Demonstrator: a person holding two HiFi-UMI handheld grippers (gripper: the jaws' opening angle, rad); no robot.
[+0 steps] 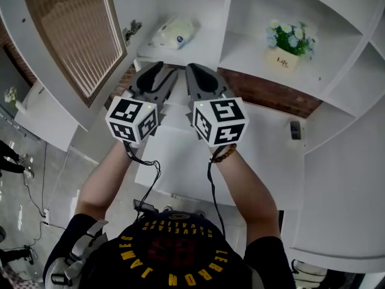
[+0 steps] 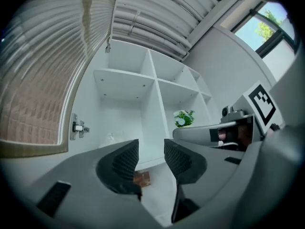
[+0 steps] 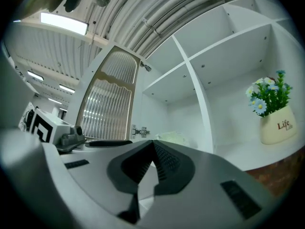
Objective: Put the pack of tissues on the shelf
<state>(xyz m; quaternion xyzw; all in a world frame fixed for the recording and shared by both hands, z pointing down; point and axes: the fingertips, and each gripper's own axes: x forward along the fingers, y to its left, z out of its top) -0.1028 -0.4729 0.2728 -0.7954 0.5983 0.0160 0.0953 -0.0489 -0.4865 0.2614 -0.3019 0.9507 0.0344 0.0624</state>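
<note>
The pack of tissues (image 1: 174, 32) is a pale, soft plastic bundle lying in the left compartment of the white shelf (image 1: 204, 52). It shows faintly behind the jaws in the left gripper view (image 2: 113, 137) and in the right gripper view (image 3: 172, 138). Both grippers are held side by side in front of and below that compartment, apart from the pack. My left gripper (image 1: 162, 72) (image 2: 151, 150) is open, with only air between its ribbed pads. The jaws of my right gripper (image 1: 194, 71) (image 3: 153, 145) meet at the tips, with nothing in them.
A cream pot of blue and white flowers (image 1: 289, 46) (image 3: 276, 116) stands in the compartment to the right. A ribbed-glass cabinet door (image 1: 75, 35) hangs open at the left, its hinge (image 2: 78, 127) on the shelf wall. A small dark object (image 1: 295, 129) lies on the white counter below.
</note>
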